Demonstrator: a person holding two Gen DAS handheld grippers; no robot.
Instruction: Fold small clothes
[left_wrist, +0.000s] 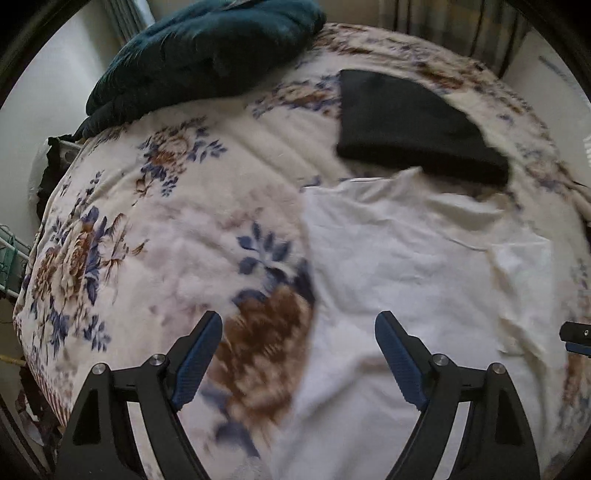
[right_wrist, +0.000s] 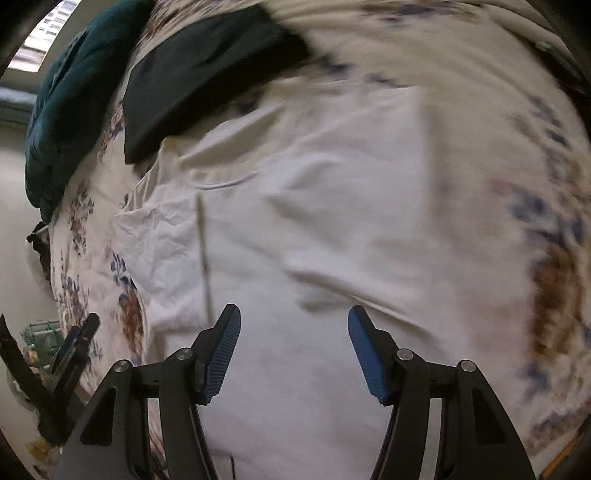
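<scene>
A white garment (left_wrist: 406, 258) lies spread and creased on the floral bedspread (left_wrist: 129, 221). My left gripper (left_wrist: 299, 325) hangs open above the garment's left edge, with nothing between its blue pads. In the right wrist view the same white garment (right_wrist: 332, 221) fills the middle, blurred by motion. My right gripper (right_wrist: 294, 314) hovers open above it, holding nothing. A folded black garment (left_wrist: 406, 122) rests on the bed just beyond the white one and also shows as the black garment (right_wrist: 192, 74). Each gripper shows at the other view's edge: the right gripper (left_wrist: 576, 338) and the left gripper (right_wrist: 79, 343).
A dark teal quilt (left_wrist: 203, 48) is bunched at the far left corner of the bed, also seen as the quilt (right_wrist: 62, 122). Curtains (left_wrist: 443, 18) hang behind the bed. A wire rack (left_wrist: 11, 258) stands off the bed's left side.
</scene>
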